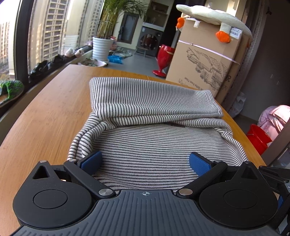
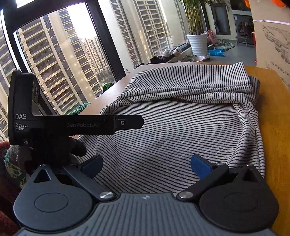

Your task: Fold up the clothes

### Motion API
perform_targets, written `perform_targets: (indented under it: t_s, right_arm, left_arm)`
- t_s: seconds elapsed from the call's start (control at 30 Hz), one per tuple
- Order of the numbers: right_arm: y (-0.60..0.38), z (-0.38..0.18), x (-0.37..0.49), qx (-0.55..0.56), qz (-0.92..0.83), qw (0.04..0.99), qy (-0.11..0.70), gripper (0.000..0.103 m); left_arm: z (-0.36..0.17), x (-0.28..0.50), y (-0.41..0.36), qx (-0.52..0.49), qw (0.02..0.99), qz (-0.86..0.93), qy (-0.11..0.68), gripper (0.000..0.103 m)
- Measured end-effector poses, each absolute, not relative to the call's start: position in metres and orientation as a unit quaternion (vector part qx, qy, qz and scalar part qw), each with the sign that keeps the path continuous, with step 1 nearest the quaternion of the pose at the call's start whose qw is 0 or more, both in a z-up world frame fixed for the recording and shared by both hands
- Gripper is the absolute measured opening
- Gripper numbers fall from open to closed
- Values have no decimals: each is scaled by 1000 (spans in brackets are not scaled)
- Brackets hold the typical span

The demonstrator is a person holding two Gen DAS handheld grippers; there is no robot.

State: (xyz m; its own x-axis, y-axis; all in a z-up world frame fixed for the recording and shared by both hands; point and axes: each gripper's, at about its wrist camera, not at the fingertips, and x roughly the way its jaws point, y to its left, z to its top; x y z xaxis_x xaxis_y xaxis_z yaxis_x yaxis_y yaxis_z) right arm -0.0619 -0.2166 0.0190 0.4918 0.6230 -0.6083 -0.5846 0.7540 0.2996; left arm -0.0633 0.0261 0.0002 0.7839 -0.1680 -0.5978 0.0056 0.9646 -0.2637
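Lying across the wooden table (image 1: 45, 109), a black-and-white striped garment (image 1: 148, 145) sits partly folded, its far portion doubled over into a thick band that overlaps the flatter near portion. The left gripper (image 1: 145, 163) hangs above the near part of the cloth with its blue-padded fingers (image 1: 91, 161) spread wide apart, nothing clamped between them; the striped fabric fills the gap beneath and runs on ahead of the tips. Whether the pads brush the cloth cannot be told. In the right wrist view, the right gripper (image 2: 146, 166) hangs over the same near stretch of the garment (image 2: 172, 130), its blue-padded fingers (image 2: 201, 165) likewise standing well apart and gripping nothing, with the fabric spread below and between them. The folded band lies beyond both sets of fingertips, toward the table's far edge. The left gripper's black body (image 2: 72, 123), marked "DAS", juts in from the left of that view, held by a dark-gloved hand (image 2: 54, 150) just beside the right gripper's left finger. A cardboard box (image 1: 208, 59) stands past the table, a plush goose (image 1: 208, 14) draped on top.
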Motion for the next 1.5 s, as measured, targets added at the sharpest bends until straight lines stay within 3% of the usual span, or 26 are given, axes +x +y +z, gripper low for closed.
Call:
perform_targets:
  t_s: [0.27, 0.3, 0.33, 0.4, 0.47, 0.53, 0.6, 0.63, 0.7, 0.9, 1.03, 1.13, 1.23, 1.37, 1.5]
  right_arm:
    - [-255, 54, 5, 59, 232, 928, 286, 102]
    - [-257, 56, 19, 61, 213, 933, 283, 93]
    - [-257, 56, 31, 61, 197, 937, 282, 77]
    - [-254, 50, 50, 58, 176, 939, 291, 62]
    - [-249, 39, 67, 58, 161, 938, 303, 61]
    - [-243, 26, 79, 63, 171, 926, 330, 68]
    - [-234, 16, 82, 57, 169, 922, 344, 63]
    - [-228, 15, 80, 46, 166, 924, 342, 44]
    - [-220, 24, 68, 20, 173, 932, 317, 24]
    - [-232, 71, 43, 42, 191, 950, 244, 23]
    - [-242, 38, 49, 36, 163, 936, 309, 26]
    - [-257, 17, 50, 65, 150, 927, 337, 42]
    - [-265, 32, 46, 79, 156, 934, 311, 42]
    - [-258, 56, 51, 88, 199, 933, 286, 42]
    - [-250, 30, 74, 112, 198, 915, 334, 42]
  left_arm:
    - [-1, -63, 26, -131, 936, -44, 322, 103]
    - [-1, -63, 26, -131, 937, -44, 322, 103]
    - [-1, -63, 26, -131, 937, -44, 322, 103]
    - [-1, -63, 26, -131, 937, -44, 322, 103]
    - [-1, -63, 27, -133, 937, -44, 321, 103]
    - [-1, -63, 28, -136, 937, -45, 320, 103]
    - [-2, -64, 30, -142, 936, -47, 318, 103]
    - [-2, -64, 30, -145, 936, -48, 317, 103]
    - [-2, -64, 31, -148, 936, -49, 316, 103]
    - [-2, -64, 33, -151, 936, -50, 314, 103]
    - [-2, -64, 32, -151, 936, -50, 314, 103]
    - [-1, -63, 33, -149, 935, -53, 318, 103]
    - [12, -57, 36, -160, 928, -54, 332, 103]
    - [42, -39, 33, -165, 943, -85, 275, 103]
    - [33, 2, 28, -152, 945, -92, 274, 103]
